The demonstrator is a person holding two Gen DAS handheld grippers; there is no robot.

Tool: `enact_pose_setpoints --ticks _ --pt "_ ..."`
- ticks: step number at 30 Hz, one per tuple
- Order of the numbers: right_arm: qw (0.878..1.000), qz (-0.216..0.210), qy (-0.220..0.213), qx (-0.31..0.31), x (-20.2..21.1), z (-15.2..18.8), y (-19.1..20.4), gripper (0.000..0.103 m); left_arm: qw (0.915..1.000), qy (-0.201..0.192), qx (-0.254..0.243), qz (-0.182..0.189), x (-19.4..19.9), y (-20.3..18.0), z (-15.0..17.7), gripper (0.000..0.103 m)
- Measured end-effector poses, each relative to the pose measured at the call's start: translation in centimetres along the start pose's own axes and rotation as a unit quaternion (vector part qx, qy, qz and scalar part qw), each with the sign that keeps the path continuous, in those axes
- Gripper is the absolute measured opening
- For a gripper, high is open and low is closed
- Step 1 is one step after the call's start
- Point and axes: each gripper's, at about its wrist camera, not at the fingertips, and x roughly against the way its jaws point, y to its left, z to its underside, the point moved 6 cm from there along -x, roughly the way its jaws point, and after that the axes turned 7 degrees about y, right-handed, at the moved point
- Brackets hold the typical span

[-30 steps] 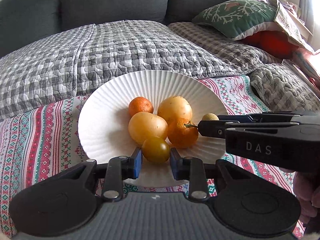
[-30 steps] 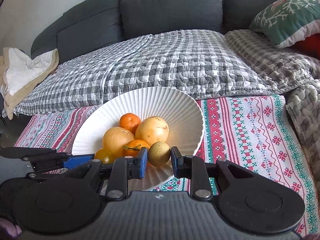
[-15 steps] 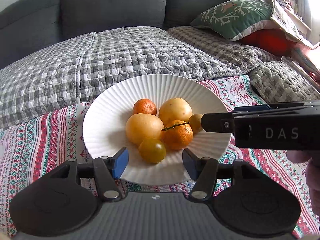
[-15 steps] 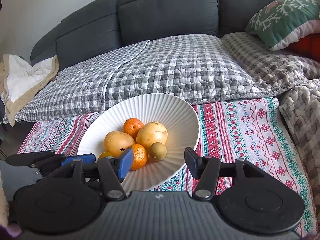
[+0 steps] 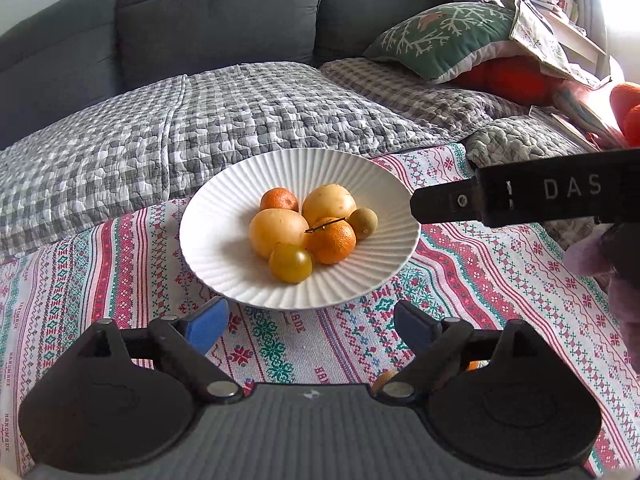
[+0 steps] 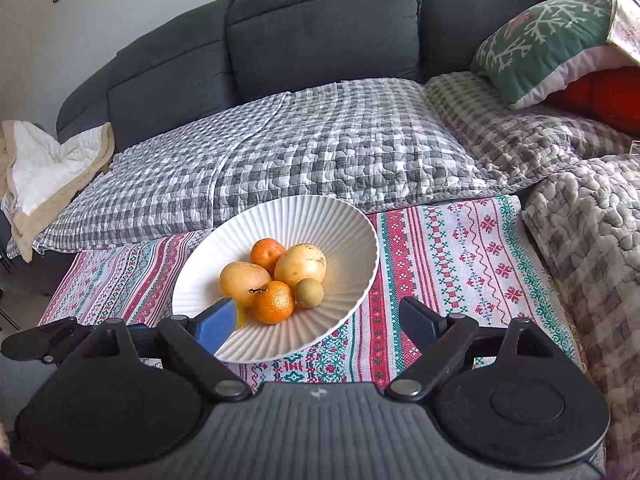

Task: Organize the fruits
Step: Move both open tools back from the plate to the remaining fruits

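**quiltfan:** So where's this one at? The white ribbed bowl (image 5: pixel 224 256) sits on the patterned cloth (image 5: pixel 480 280), towards the cloth's far edge where it meets the grey checked quilt (image 5: pixel 200 128). Six fruits are piled in the middle: two big yellow ones, two mandarins, the yellow-green tomato (image 5: pixel 291 262) at the front and the little brown-green fruit (image 5: pixel 363 223) on the right side of the pile.

**benchwarmer:** Looks like the drop-off step wrapping up. The left claw (image 5: pixel 310 326) has just been opening, its blue pads spread wide over the cloth short of the bowl's near rim, nothing between them. Same for the right claw (image 6: pixel 318 320): just been opening, released, empty, its left pad overlapping the bowl's near rim in its own view.

**quiltfan:** So everything's in the bowl?

**benchwarmer:** Everything on the cloth, as far as the views show. There's something orange at the far right edge of the left view, too cut off to call. Next move is probably pulling both claws clear without nudging the rim, then checking around for strays. That stemmed mandarin (image 5: pixel 334 240) rests against its neighbours, so a bump could roll it.
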Motion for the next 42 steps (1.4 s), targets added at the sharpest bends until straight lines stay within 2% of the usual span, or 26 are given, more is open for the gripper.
enact_pose_setpoints --ticks 20,33,36,42 --pt "0.999 0.022 0.018 0.02 3.9 3.8 1.9 0.097 0.9998 0.009 0.019 -0.003 5.4 0.1 5.4 0.091" --pt "0.999 0.028 0.031 0.03 5.2 6.9 2.3 0.101 0.9997 0.017 0.012 -0.012 6.3 0.6 8.6 0.094" --pt "0.998 0.028 0.036 0.043 5.5 8.0 2.2 0.101 0.9995 0.025 -0.005 -0.019 6.1 0.5 9.5 0.094" --pt "0.995 0.031 0.049 0.086 5.8 9.7 2.2 0.102 0.9998 0.014 -0.006 -0.009 6.6 0.6 10.1 0.094"
